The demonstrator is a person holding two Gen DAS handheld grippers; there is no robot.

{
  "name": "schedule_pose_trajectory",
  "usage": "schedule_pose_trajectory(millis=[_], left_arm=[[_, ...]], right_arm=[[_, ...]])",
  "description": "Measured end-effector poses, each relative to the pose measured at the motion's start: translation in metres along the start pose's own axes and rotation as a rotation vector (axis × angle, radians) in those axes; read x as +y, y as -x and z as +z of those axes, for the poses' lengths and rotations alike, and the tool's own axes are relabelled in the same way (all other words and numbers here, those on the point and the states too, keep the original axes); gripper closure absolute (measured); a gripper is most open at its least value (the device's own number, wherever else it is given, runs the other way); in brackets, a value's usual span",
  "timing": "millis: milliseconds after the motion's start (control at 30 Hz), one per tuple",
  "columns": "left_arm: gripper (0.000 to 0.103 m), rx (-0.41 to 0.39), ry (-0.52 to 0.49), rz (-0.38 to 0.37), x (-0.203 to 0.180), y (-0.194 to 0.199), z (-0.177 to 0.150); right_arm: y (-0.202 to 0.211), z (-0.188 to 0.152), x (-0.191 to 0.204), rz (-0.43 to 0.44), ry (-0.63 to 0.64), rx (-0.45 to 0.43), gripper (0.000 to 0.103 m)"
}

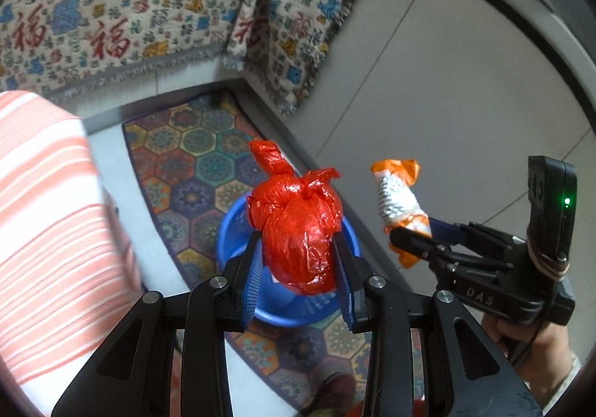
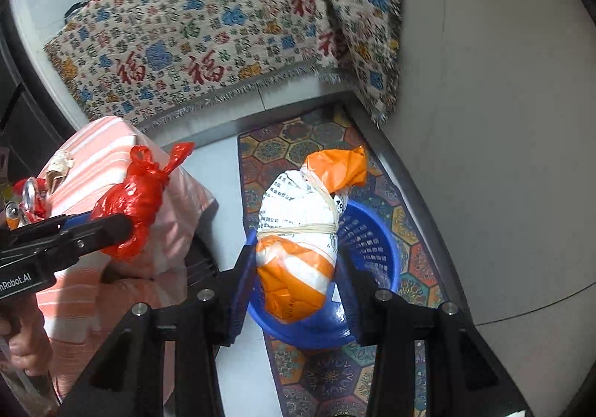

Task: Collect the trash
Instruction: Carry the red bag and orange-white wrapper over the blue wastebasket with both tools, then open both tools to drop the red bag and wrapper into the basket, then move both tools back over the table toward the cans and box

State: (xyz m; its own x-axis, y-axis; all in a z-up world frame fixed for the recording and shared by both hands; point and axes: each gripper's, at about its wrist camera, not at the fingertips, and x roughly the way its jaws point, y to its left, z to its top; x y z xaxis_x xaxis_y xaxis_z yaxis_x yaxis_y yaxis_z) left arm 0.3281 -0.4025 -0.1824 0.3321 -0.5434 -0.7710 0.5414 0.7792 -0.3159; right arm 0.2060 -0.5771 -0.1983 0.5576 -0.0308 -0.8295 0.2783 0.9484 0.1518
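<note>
My left gripper (image 1: 296,249) is shut on a knotted red plastic trash bag (image 1: 298,231) and holds it in the air above a blue perforated basket (image 1: 232,234) on the floor. My right gripper (image 2: 298,253) is shut on an orange and white wrapped trash bundle (image 2: 301,242) tied with rubber bands, held above the same blue basket (image 2: 372,242). The right gripper (image 1: 413,231) with its orange and white bundle (image 1: 398,201) shows at the right in the left wrist view. The left gripper (image 2: 111,231) with the red bag (image 2: 130,204) shows at the left in the right wrist view.
The basket stands on a colourful hexagon-patterned mat (image 1: 186,156). A table with a patterned cloth (image 2: 205,26) is behind. A surface under a pink-and-white striped cloth (image 1: 41,212) is at the left, with cans and crumpled paper (image 2: 41,186) on it. Grey tiled floor (image 1: 428,82) lies to the right.
</note>
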Motion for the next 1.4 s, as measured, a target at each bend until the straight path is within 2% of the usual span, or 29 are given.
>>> schedule_pose_trajectory(millis=[233, 567, 667, 733, 800, 833, 933, 1067, 1200, 1333, 1400], left_arm=[[0.067, 0.047, 0.031, -0.011, -0.003, -0.043, 0.004], [0.065, 0.097, 0.052, -0.054, -0.004, -0.081, 0.013], [0.059, 0.1, 0.038, -0.055, -0.007, -0.089, 0.015], [0.049, 0.099, 0.033, -0.058, -0.008, -0.091, 0.015], [0.044, 0.096, 0.025, -0.056, -0.009, -0.092, 0.015], [0.042, 0.094, 0.023, -0.053, -0.009, -0.091, 0.015], [0.041, 0.09, 0.031, -0.051, -0.007, -0.086, 0.015], [0.04, 0.07, 0.057, -0.064, -0.002, -0.056, 0.013], [0.029, 0.015, 0.013, -0.031, 0.0, 0.01, -0.001], [0.018, -0.048, 0.011, 0.016, 0.022, 0.089, -0.037], [0.018, -0.051, 0.04, 0.068, 0.049, 0.122, -0.065]], right_arm=[[-0.026, -0.001, -0.021, -0.008, -0.001, 0.038, 0.06], [-0.055, -0.007, -0.027, -0.024, 0.023, 0.087, 0.059], [-0.06, -0.007, -0.028, -0.036, 0.024, 0.08, 0.057], [-0.062, -0.007, -0.03, -0.043, 0.023, 0.067, 0.056], [-0.063, -0.007, -0.03, -0.041, 0.029, 0.067, 0.053], [-0.063, -0.007, -0.029, -0.045, 0.034, 0.064, 0.05], [-0.059, -0.006, -0.028, -0.053, 0.045, 0.052, 0.049], [-0.042, -0.002, -0.025, -0.071, 0.047, 0.001, 0.049], [-0.007, 0.004, -0.006, -0.101, 0.1, -0.114, 0.049], [0.029, 0.007, 0.024, -0.105, 0.158, -0.213, 0.045], [0.047, 0.005, 0.047, -0.103, 0.192, -0.258, 0.044]])
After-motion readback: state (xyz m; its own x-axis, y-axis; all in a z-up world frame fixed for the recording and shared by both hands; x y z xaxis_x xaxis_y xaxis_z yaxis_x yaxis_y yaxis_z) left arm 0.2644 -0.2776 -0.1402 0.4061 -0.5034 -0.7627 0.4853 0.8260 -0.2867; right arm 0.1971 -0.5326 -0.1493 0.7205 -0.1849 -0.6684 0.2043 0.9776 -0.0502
